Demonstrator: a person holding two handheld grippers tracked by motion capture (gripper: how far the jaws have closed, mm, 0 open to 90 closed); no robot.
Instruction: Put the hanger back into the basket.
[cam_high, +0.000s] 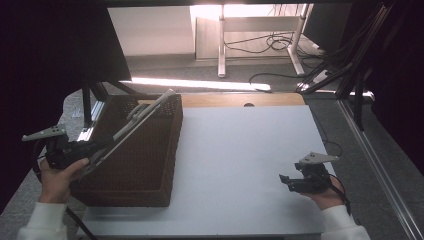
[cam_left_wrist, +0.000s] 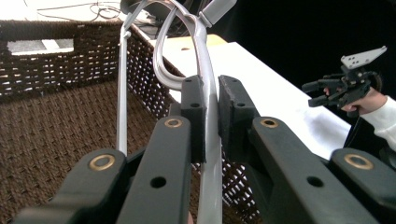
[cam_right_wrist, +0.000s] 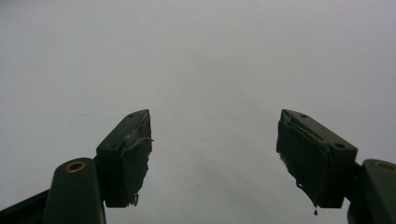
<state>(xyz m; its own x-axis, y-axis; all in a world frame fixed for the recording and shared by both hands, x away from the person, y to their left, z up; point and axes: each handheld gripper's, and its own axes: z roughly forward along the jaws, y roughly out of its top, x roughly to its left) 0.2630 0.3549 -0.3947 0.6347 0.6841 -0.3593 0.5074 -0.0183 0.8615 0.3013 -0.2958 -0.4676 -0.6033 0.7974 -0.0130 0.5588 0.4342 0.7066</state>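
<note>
White matte counter (cam_high: 235, 165), flat and unmarked, with a strip of bare wood along its far edge; grey floor beyond, loose black cables and white desk legs under bright light. On the counter's left part sits a dark brown woven basket (cam_high: 150, 165), rectangular, coarse wicker weave, with a cut-out handle slot in its far wall as seen in the left gripper view. Left tongs (cam_left_wrist: 211, 116), black with brass-coloured pivot pins, are pressed together on a grey hanger (cam_left_wrist: 208, 154): smooth, slim, light grey, plastic or metal cannot be told, with a curved loop at its upper part and a second straight bar running alongside. In the high view the hanger (cam_high: 135, 122) rises slanting from the left tongs (cam_high: 92, 150) over the basket's interior, its far end above the basket's back rim. Right tongs (cam_right_wrist: 212, 154) are spread wide, black pads worn and ragged at the edges, pointing at bare white counter. In the high view the right tongs (cam_high: 286, 181) sit low near the counter's right front, well apart from basket and hanger.
</note>
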